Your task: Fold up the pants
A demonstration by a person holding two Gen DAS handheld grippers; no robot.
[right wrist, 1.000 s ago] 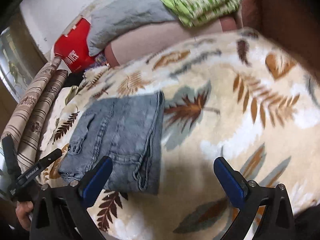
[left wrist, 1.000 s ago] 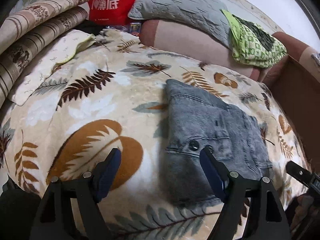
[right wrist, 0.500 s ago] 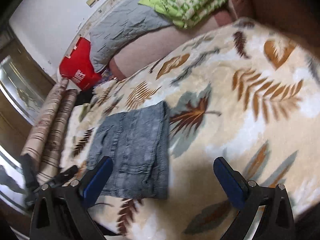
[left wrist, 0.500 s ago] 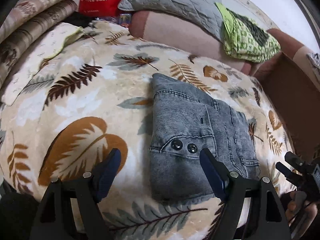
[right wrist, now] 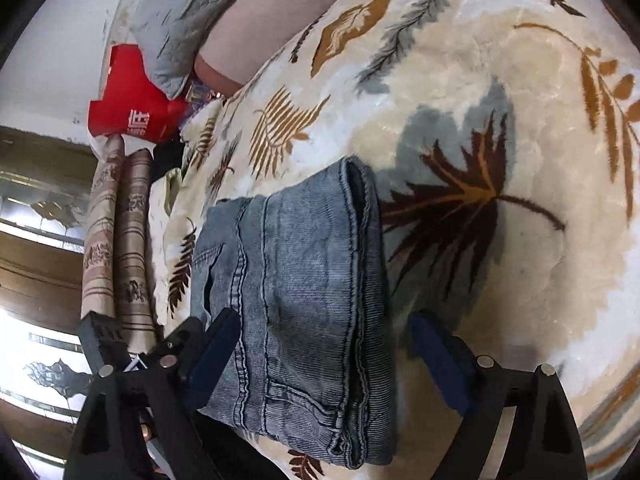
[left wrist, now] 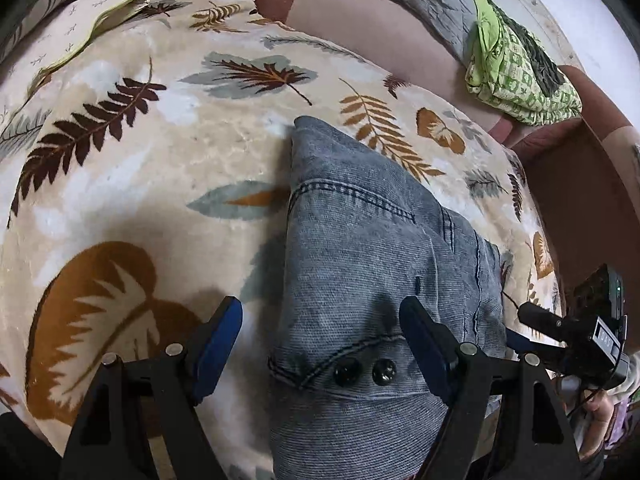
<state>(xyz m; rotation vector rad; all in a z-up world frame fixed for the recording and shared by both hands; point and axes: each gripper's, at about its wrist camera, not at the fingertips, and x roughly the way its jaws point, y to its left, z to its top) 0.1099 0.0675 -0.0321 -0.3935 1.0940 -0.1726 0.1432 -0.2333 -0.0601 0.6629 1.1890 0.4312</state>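
Observation:
Grey-blue denim pants [left wrist: 360,264] lie folded into a compact stack on a cream leaf-print blanket [left wrist: 140,160]. In the left wrist view my left gripper [left wrist: 320,340] is open, its blue-padded fingers straddling the near end of the stack by two dark buttons [left wrist: 364,372]. In the right wrist view the pants [right wrist: 304,288] lie with hems at the near right. My right gripper [right wrist: 324,364] is open, fingers either side of the stack's near end. The right gripper's body [left wrist: 576,332] shows at the left view's right edge.
A pink-brown sofa back [left wrist: 360,20] carries a grey quilted pillow [right wrist: 180,12] and a green patterned cloth [left wrist: 516,76]. A red bag [right wrist: 132,108] and striped rolled bolsters [right wrist: 120,240] lie beside the blanket. A dark brown sofa arm [left wrist: 580,208] bounds the right side.
Both grippers have moved in closer to the folded pants, which now sit between each pair of open fingers. The pants have not moved on the blanket.

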